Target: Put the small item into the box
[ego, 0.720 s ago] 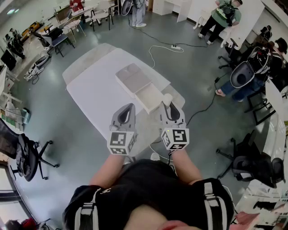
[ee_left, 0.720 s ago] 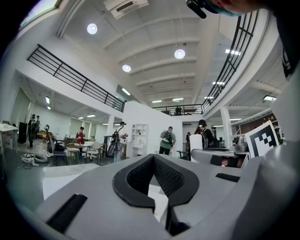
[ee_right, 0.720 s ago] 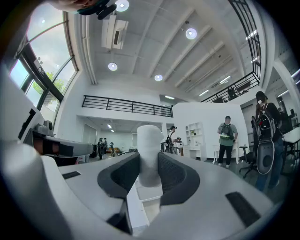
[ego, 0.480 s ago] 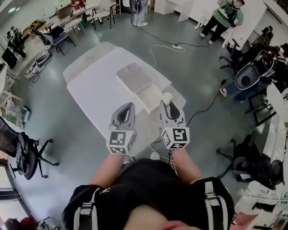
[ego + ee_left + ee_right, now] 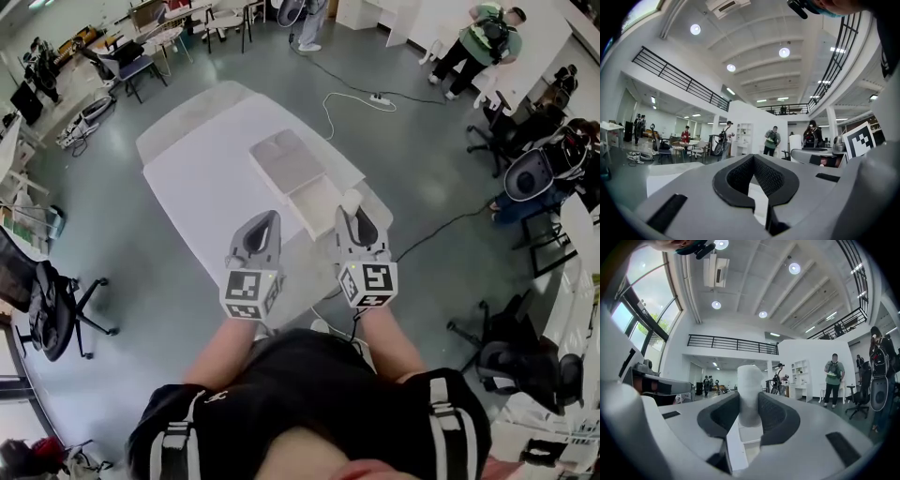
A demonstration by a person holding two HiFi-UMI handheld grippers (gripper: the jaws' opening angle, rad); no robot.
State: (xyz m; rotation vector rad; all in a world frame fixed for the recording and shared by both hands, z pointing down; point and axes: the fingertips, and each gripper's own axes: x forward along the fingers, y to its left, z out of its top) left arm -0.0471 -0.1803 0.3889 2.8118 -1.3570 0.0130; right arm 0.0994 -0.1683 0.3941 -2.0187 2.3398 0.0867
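Note:
On the white table [image 5: 202,187] lies a shallow pale box [image 5: 314,206], its lid [image 5: 281,159] laid open behind it. My right gripper [image 5: 350,212] hovers at the box's near right corner, shut on the small item [image 5: 351,200], a white stubby cylinder. In the right gripper view the small item [image 5: 750,383] stands upright between the dark pads of that gripper [image 5: 749,404], with the box [image 5: 743,446] below. My left gripper [image 5: 269,220] hangs over the table just left of the box, shut with nothing in it. In its own view the left gripper [image 5: 753,160] has its tips together.
The table's near right edge runs just under both grippers. A power strip and white cable [image 5: 361,97] lie on the grey floor beyond the table. An office chair [image 5: 52,314] stands at the left. People [image 5: 478,42] and more chairs are at the far right.
The view has shifted slightly. Both grippers stay almost where they were, the right one still holding the white item by the box.

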